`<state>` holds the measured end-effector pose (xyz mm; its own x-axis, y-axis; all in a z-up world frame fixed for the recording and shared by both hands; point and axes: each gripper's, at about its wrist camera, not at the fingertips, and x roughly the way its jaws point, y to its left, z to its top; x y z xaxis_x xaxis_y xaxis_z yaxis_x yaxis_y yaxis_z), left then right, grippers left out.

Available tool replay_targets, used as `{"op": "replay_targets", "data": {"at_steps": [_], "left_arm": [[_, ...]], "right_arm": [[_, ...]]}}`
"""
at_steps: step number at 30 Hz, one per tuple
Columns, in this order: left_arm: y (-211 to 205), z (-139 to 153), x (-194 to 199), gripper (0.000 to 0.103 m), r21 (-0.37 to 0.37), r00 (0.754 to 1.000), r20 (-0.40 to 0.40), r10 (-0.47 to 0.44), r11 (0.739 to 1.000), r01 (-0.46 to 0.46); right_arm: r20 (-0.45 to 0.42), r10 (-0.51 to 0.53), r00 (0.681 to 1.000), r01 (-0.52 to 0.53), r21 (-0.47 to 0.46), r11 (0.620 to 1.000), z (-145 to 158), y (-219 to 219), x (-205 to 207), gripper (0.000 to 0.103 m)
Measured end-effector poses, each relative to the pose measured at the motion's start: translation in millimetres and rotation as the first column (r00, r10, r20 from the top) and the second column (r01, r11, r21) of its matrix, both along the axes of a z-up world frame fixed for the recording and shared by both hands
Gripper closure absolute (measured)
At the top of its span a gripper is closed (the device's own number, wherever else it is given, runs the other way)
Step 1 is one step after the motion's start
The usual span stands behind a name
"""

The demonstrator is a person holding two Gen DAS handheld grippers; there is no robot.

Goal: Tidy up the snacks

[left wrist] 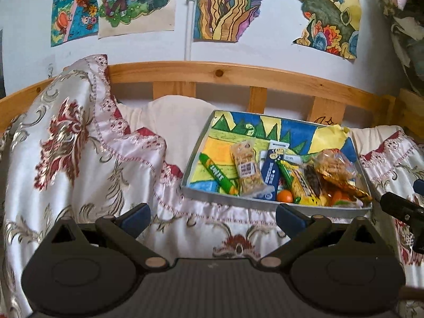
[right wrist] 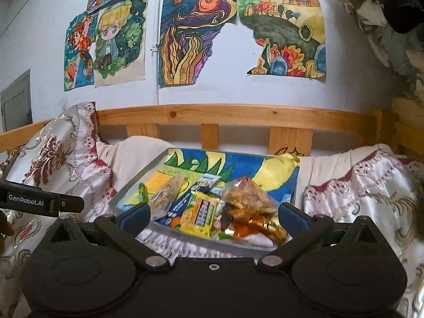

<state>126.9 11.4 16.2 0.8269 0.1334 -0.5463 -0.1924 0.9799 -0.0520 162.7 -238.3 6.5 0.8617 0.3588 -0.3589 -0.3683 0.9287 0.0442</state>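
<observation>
A grey metal tray lined with a coloured drawing sits on a patterned cloth; its near rim shows in the right wrist view. In it lie a green bar, a clear grain bar, a blue packet, a yellow pack, a clear bag of snacks and an orange sweet. My left gripper is open, short of the tray and to its left. My right gripper is open just before the tray's near edge, holding nothing.
A wooden rail runs behind the tray, under drawings on the wall. Satin floral cloth is heaped at the left and drapes at the right. The other gripper's body juts in at the left.
</observation>
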Motion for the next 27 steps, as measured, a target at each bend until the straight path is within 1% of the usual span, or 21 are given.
{"op": "replay_targets", "data": {"at_steps": [4,8,14,22,27], "left_arm": [[1.8,-1.9,-15.7,0.0,-0.016,1.0,0.013,0.017,1.0,-0.016],[0.7,-1.5,-32.1,0.0,-0.028,0.999,0.043,0.022,0.999,-0.021],[-1.1,-3.0,-50.9,0.0,-0.007,0.997,0.077,0.011,1.0,-0.01],[3.2,-17.3,-64.9,0.0,-0.022,0.998,0.057,-0.009,1.0,0.01],[5.8,-26.4,-71.0,0.0,-0.025,0.999,0.046,-0.013,1.0,0.014]], "right_arm": [[-0.014,-0.002,1.0,0.002,0.005,1.0,-1.4,-1.1,-17.7,0.001],[-0.023,0.0,1.0,0.0,0.002,1.0,-3.1,1.8,-34.0,0.001],[-0.03,-0.016,0.999,0.015,-0.007,1.0,-6.0,2.0,-52.6,0.001],[-0.061,-0.048,0.997,0.048,0.002,0.999,-13.4,-2.8,-68.2,0.001],[-0.08,-0.049,0.996,0.05,0.002,0.999,-18.0,-1.2,-70.2,0.001]]}}
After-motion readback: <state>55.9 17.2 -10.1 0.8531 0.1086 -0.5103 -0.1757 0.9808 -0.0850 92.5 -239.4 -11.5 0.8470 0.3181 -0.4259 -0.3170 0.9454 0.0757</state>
